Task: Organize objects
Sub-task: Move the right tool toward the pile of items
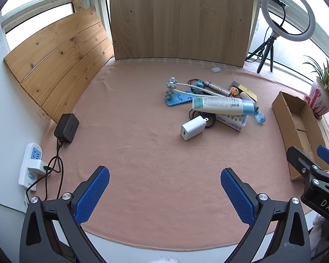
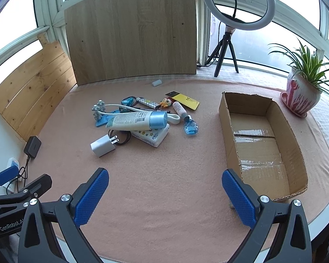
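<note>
A pile of small objects lies mid-table on the pink cloth: a white lotion tube with a blue cap [image 1: 221,105] [image 2: 136,120], a white plug charger [image 1: 194,128] [image 2: 103,145], a tissue pack [image 2: 151,135], a grey-ball massager [image 1: 171,87] [image 2: 98,109], a blue clip [image 2: 191,128] and a yellow card [image 2: 185,102]. An empty cardboard box [image 2: 263,144] [image 1: 296,127] stands to the right. My left gripper [image 1: 164,188] is open and empty, near the front edge. My right gripper [image 2: 165,188] is open and empty beside the box's near corner.
Wooden boards [image 2: 131,32] lean at the back and left. A ring light on a tripod [image 2: 239,4] and a potted plant [image 2: 302,92] stand at the back right. A black adapter [image 1: 67,128] and white power strip [image 1: 30,164] lie at the left.
</note>
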`<action>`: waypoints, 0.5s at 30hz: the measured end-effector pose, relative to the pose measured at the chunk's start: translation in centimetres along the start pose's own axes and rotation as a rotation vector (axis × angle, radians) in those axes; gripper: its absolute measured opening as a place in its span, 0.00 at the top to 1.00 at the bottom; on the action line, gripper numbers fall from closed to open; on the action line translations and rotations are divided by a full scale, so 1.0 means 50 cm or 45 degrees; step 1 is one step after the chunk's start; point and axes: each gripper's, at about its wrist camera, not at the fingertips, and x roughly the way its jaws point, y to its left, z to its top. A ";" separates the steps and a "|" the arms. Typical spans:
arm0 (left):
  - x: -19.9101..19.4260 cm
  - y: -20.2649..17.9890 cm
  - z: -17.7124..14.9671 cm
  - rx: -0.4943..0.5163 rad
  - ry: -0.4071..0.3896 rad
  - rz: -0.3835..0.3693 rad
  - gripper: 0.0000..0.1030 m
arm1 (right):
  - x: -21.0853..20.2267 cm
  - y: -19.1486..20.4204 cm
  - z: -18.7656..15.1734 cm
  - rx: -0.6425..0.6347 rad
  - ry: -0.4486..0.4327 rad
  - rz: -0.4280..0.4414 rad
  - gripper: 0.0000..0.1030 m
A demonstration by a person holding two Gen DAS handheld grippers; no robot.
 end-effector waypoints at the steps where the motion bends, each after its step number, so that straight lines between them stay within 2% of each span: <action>1: 0.001 0.000 0.000 -0.002 0.004 -0.006 0.00 | 0.000 0.001 0.000 -0.004 -0.001 0.002 0.01; 7: 0.002 -0.003 -0.001 0.003 0.009 -0.077 0.00 | 0.001 -0.001 -0.002 0.002 -0.005 -0.003 0.01; 11: -0.003 -0.004 -0.002 -0.021 -0.024 -0.124 0.00 | 0.002 -0.009 -0.005 0.020 -0.009 -0.005 0.01; 15: 0.002 0.012 0.003 -0.079 -0.033 -0.095 0.00 | 0.000 -0.017 -0.011 0.052 -0.029 0.018 0.01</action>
